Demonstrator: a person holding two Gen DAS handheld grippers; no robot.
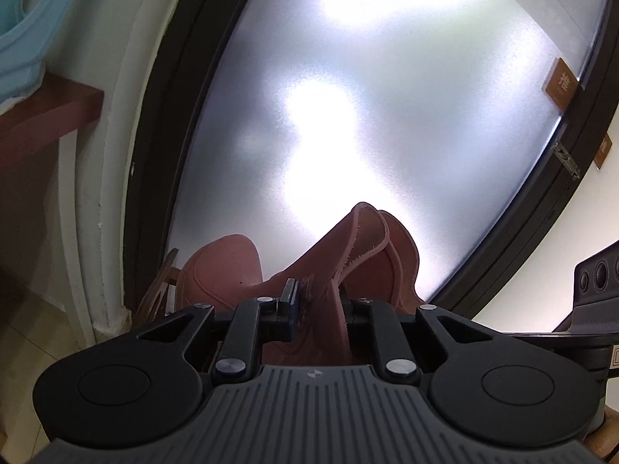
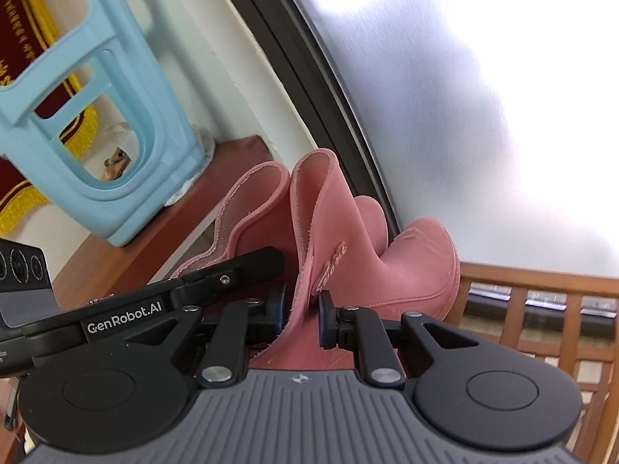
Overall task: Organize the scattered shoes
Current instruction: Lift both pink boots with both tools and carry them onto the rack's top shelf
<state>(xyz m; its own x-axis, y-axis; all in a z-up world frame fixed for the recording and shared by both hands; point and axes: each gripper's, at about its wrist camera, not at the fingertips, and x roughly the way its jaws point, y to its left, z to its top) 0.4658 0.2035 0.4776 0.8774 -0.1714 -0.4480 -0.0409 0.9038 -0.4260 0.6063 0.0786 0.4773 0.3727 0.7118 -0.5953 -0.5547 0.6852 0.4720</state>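
Against the frosted door: two pink boots side by side, shafts leaning, toes toward the glass.
Right boot [image 2: 340, 247]: its shaft wall is pinched between the pads of the right gripper [image 2: 303, 315].
Left boot [image 1: 332, 266]: the left gripper [image 1: 315, 305] is clamped on its cuff.
Nearby: wooden rack [image 2: 534, 309] just right of the boots; blue stool [image 2: 96, 116] on a ledge to the left.
Step, as I judge: carrying or setting down the pair.
Next: keep both boots level and together; whether they rest on anything is hidden.
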